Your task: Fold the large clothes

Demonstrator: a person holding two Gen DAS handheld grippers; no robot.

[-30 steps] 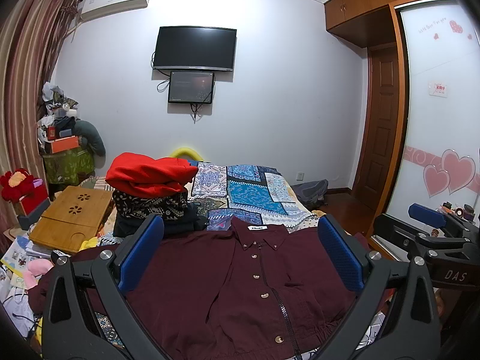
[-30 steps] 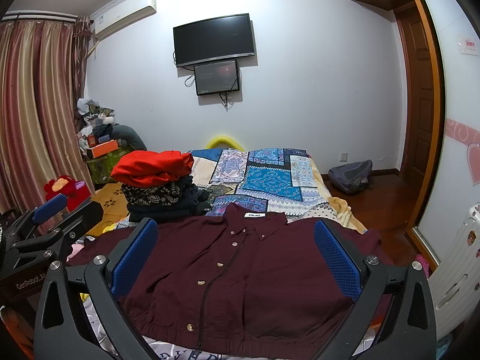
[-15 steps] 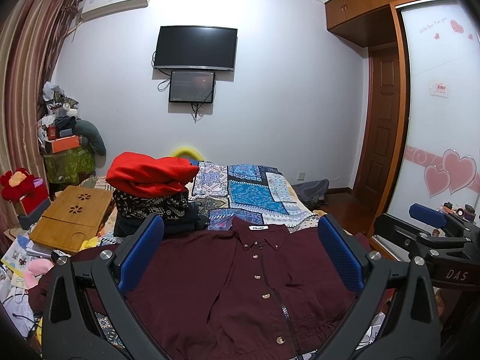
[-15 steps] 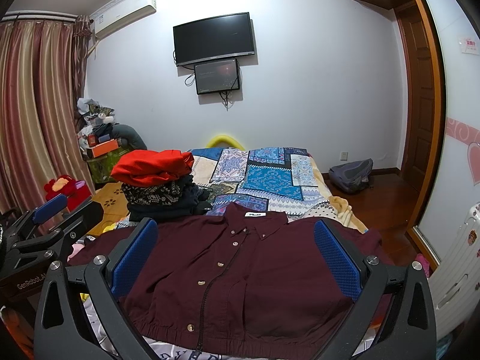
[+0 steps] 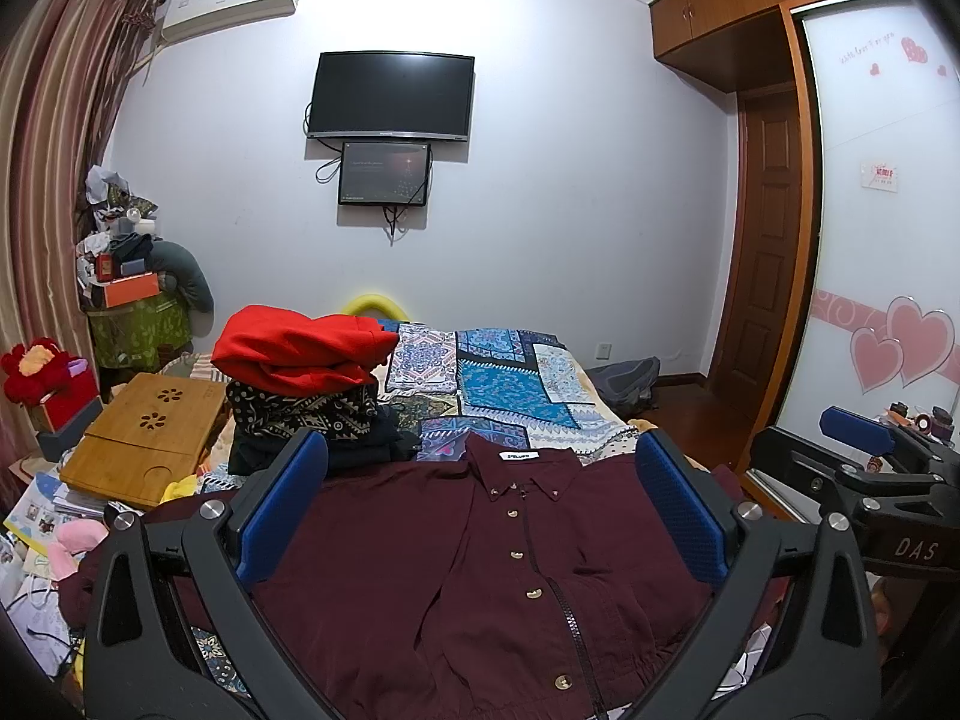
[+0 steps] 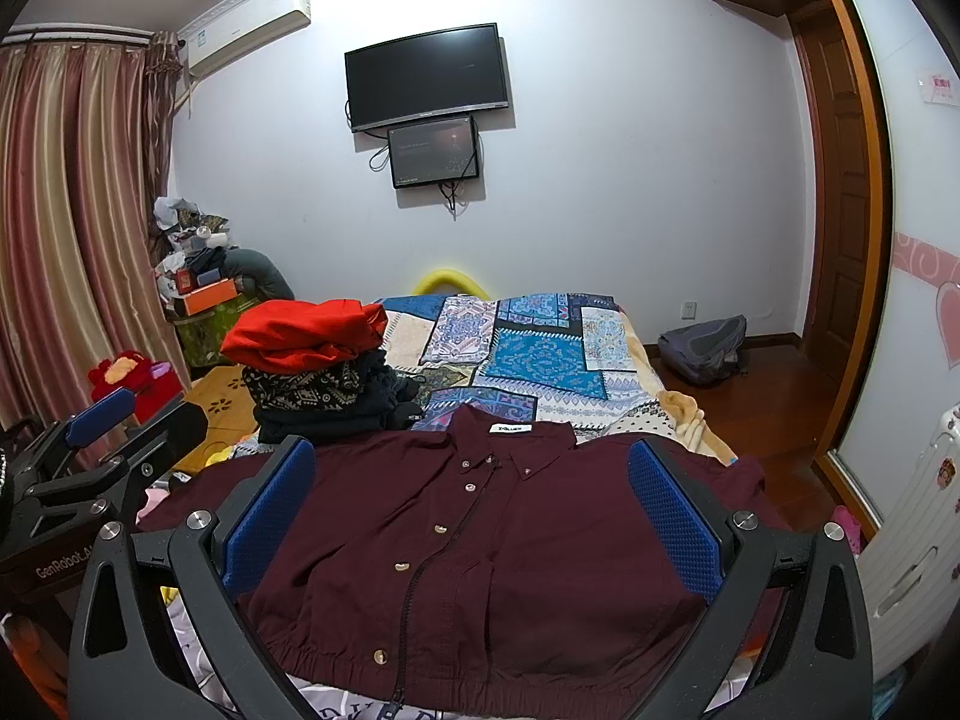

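Observation:
A dark maroon button-up jacket [image 5: 468, 558] [image 6: 480, 552] lies spread flat, front up, collar away from me, on the near end of the bed. My left gripper [image 5: 480, 480] hovers open above its chest, blue pads wide apart, holding nothing. Over the same garment my right gripper [image 6: 471, 480] also stands open and empty. Each gripper shows at the edge of the other's view: the right gripper [image 5: 864, 456] at the far right, the left gripper [image 6: 102, 438] at the far left. Both sleeves run out sideways, partly hidden by the gripper frames.
A stack of folded clothes topped by a red garment [image 5: 300, 348] [image 6: 300, 330] sits on the bed behind the jacket's left shoulder. A patchwork bedspread [image 5: 510, 378] covers the far bed. A wooden lap tray [image 5: 144, 438] and clutter lie left; a grey backpack [image 6: 702, 342] lies on the floor right.

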